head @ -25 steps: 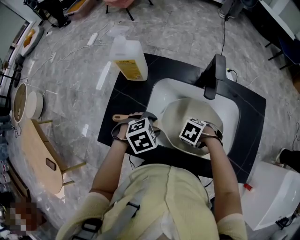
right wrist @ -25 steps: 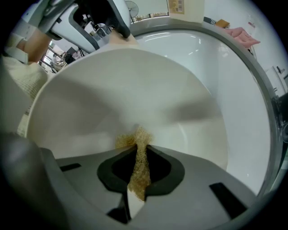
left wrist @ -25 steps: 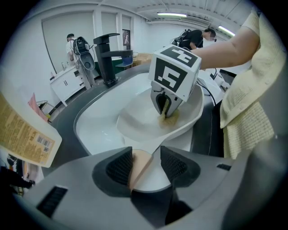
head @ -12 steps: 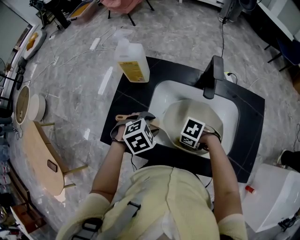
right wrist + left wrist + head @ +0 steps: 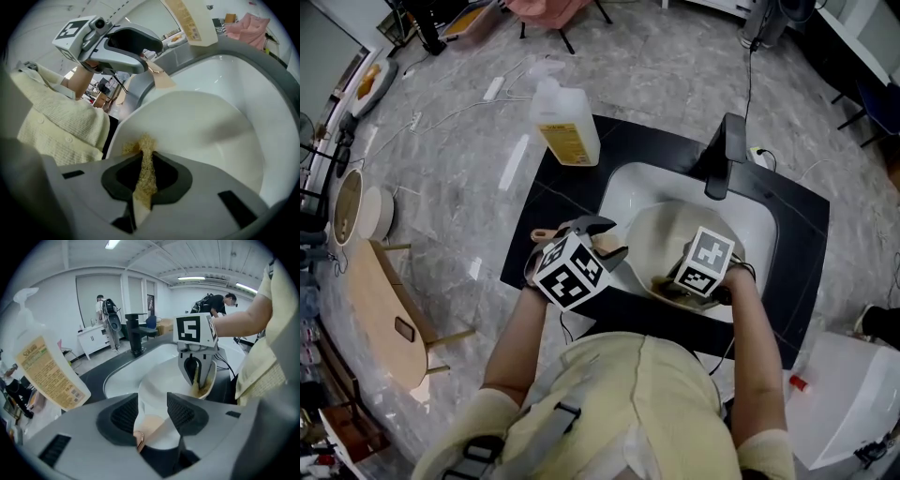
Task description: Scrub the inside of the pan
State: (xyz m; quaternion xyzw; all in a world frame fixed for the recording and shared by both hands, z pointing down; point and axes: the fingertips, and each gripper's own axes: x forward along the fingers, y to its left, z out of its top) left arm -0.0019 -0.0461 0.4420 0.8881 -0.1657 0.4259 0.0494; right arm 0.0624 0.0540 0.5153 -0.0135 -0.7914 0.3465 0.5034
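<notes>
the pan, cream-white inside and out, sits tilted in the near half of the white sink, which is set in the middle of the black counter. its open side faces the person, and its pale wooden handle reaches out over the sink's left rim toward the counter's left edge.

the left gripper points steeply down at that rim. in the left gripper view its jaws stand wide on either side of the handle, which has a small copper-coloured ring near its end, and the pan is held by it, with the pan wall just beyond the left gripper.

the right gripper is at the pan's near rim, on the side toward the counter's near edge. in the right gripper view its jaws are closed tight on a thin, yellow-brown fibrous scrub pad, pinched flat between the pads of the right gripper. the pad's free end sticks out past the fingertips and lies against the inside of the pan just below the rim. in the head view the scrub pad shows as a brownish patch under the marker cube.

a black faucet stands at the sink's far rim. a pale pump bottle with a yellow label stands at the counter's far left corner, well apart from the pan.
</notes>
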